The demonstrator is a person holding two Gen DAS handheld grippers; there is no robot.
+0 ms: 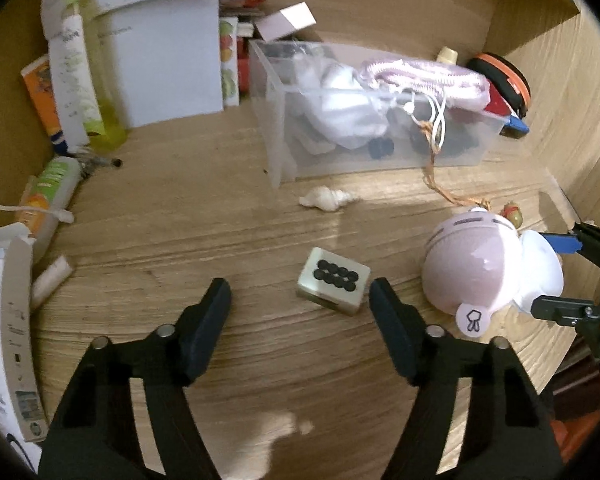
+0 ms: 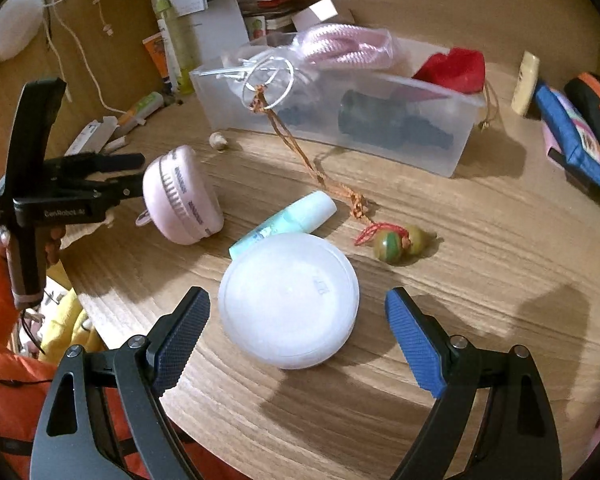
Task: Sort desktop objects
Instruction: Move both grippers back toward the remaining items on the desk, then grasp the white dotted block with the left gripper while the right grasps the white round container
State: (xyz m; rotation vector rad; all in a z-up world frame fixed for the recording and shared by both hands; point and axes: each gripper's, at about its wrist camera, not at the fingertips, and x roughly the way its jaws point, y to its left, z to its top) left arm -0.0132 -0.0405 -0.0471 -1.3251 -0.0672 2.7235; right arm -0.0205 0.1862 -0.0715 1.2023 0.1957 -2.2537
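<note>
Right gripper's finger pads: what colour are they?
Blue, with a fine knurled texture on the pads; clearest in the right wrist view.

At the bench's [image 1: 260,360] far left corner you have white paper sheets [image 1: 168,64] leaning upright against the brown back wall [image 1: 380,0]. Just to their left stand a yellow-green bottle [image 1: 104,92] and a white tube [image 1: 74,80], with an orange booklet [image 1: 40,92] beside them. Behind the sheets, along the far edge, you can see a stack of books [image 1: 244,8], its titles too blurred to read. A white cord [image 1: 4,204] trails onto the left edge. A wood-grain side wall [image 1: 572,100] closes the right edge. Past the near left edge, below bench level, lies yellow cloth [image 2: 70,320]
</note>
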